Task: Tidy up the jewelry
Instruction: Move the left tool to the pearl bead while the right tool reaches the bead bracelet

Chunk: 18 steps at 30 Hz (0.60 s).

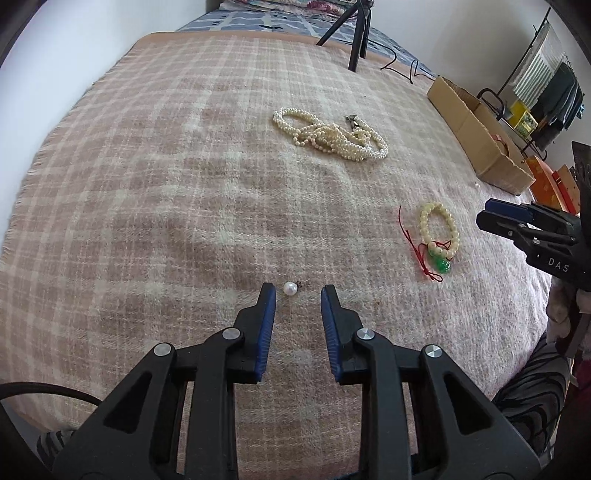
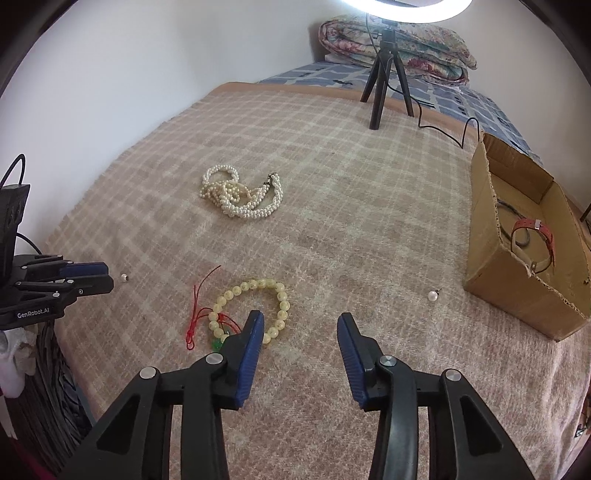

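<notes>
Pink and cream checked wool blanket (image 1: 166, 192) covers the bed, and all the jewelry lies on it. The left gripper (image 1: 298, 291) is low over the blanket with its blue pads spread apart, and a single pearl earring (image 1: 290, 288) lies just ahead of the gap between the tips, closer to the left pad and touching neither. The right gripper (image 2: 300, 319) also has its two fingers spread wide and holds nothing. Its left finger covers one part of the yellow bead bracelet (image 2: 258, 286), which has a red cord (image 2: 195, 321) and a small green charm (image 2: 216, 345) on its near side. A second pearl earring (image 2: 432, 295) lies to the right of this gripper, near the open cardboard box (image 2: 517, 291) but apart from it. Inside the box there is a red watch strap (image 2: 535, 225); what lies under it I cannot tell. A tangled pearl necklace (image 2: 240, 197) rests farther away, in the middle of the blanket. At the far end a black tripod (image 2: 384, 74) stands under a ring light (image 2: 406, 5).
</notes>
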Tool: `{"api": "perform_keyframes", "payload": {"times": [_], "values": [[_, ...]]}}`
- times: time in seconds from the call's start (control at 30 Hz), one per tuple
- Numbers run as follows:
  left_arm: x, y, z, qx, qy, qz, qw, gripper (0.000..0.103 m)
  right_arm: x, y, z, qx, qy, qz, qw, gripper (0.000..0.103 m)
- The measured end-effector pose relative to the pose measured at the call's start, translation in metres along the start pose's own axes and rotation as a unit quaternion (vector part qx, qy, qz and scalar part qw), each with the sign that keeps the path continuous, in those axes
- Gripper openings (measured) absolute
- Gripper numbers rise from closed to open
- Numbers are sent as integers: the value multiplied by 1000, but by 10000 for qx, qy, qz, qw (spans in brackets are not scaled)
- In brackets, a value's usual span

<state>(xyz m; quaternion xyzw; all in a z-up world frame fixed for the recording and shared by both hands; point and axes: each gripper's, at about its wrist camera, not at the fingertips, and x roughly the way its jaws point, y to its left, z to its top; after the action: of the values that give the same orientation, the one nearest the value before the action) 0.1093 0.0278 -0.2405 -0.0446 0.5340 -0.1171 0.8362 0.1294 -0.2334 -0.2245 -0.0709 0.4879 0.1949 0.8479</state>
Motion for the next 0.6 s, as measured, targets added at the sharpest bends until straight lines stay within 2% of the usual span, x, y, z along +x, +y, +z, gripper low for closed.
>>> {"api": "perform_keyframes", "payload": {"times": [0.43, 0.5, 0.6], "values": [[12, 1, 3, 128, 37, 17, 9999, 24, 25, 2, 6, 14, 230, 85, 9997, 38], [14, 1, 2, 143, 54, 31, 9999, 16, 28, 3, 6, 3, 261, 82, 9996, 37], [16, 1, 2, 151, 69, 44, 9999, 16, 32, 4, 6, -15, 297, 48, 9995, 37]]}}
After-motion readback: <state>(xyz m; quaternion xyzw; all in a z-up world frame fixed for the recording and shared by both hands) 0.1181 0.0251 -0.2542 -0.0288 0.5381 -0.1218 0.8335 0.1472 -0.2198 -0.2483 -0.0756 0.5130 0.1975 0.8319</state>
